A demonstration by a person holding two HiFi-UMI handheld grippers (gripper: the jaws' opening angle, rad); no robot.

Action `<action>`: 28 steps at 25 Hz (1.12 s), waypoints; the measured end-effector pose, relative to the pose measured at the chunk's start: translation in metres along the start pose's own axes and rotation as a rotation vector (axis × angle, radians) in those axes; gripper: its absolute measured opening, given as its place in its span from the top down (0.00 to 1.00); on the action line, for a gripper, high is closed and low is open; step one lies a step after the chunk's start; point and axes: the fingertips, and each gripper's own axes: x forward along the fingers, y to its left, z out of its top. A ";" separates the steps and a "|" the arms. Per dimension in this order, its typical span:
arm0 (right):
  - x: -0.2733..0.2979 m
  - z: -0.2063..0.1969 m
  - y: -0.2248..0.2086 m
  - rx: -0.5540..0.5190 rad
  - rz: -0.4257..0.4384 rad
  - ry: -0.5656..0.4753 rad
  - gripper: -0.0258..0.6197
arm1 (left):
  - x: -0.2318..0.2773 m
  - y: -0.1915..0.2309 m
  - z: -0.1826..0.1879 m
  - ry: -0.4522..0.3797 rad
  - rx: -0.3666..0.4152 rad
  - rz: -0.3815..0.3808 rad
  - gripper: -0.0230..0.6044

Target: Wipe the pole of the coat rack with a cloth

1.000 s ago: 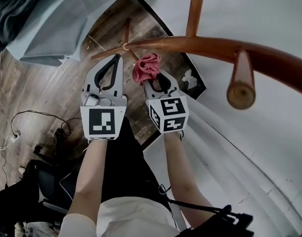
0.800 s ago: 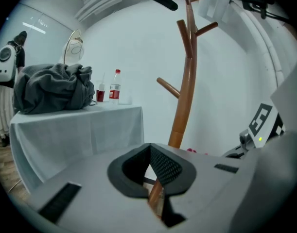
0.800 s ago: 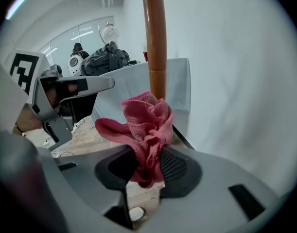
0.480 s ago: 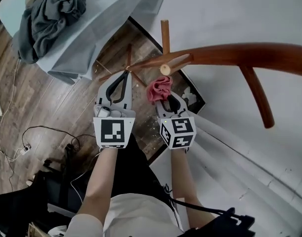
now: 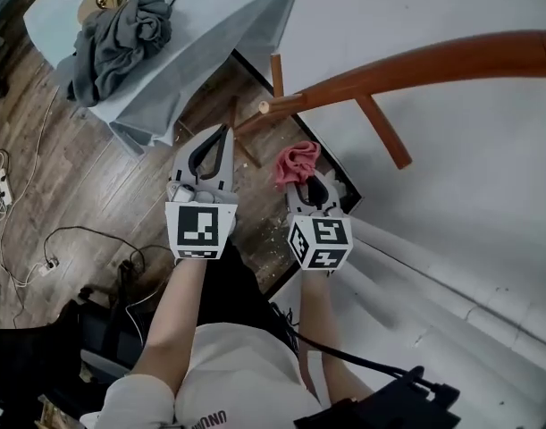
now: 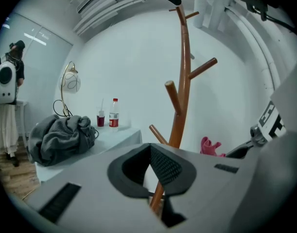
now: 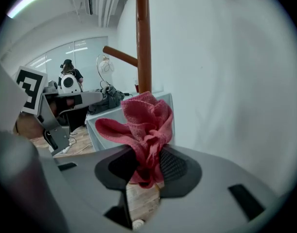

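Right gripper view: red cloth (image 7: 147,125) btwn right gripper (image 7: 147,165) jaws, pole (image 7: 142,42) behind.

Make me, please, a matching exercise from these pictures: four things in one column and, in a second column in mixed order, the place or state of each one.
Things:
1. red cloth
2. left tongs
3. grey clothing
4. coat rack pole

Places or states:
A. heaped on the table
B. brown wood, standing upright
C. shut, with nothing between them
D. gripped in the right tongs

Right pairs: 1-D, 2-C, 3-A, 4-B.
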 end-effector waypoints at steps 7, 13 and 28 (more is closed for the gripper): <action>-0.048 0.037 -0.009 0.008 -0.050 -0.100 0.75 | -0.023 -0.010 0.042 -0.038 0.017 -0.009 0.94; -0.090 0.074 -0.021 -0.014 -0.102 -0.200 0.75 | -0.049 -0.021 0.098 -0.167 0.068 0.003 0.94; -0.186 0.168 -0.047 -0.080 -0.227 -0.477 0.75 | -0.066 -0.063 0.223 -0.413 0.148 -0.077 0.94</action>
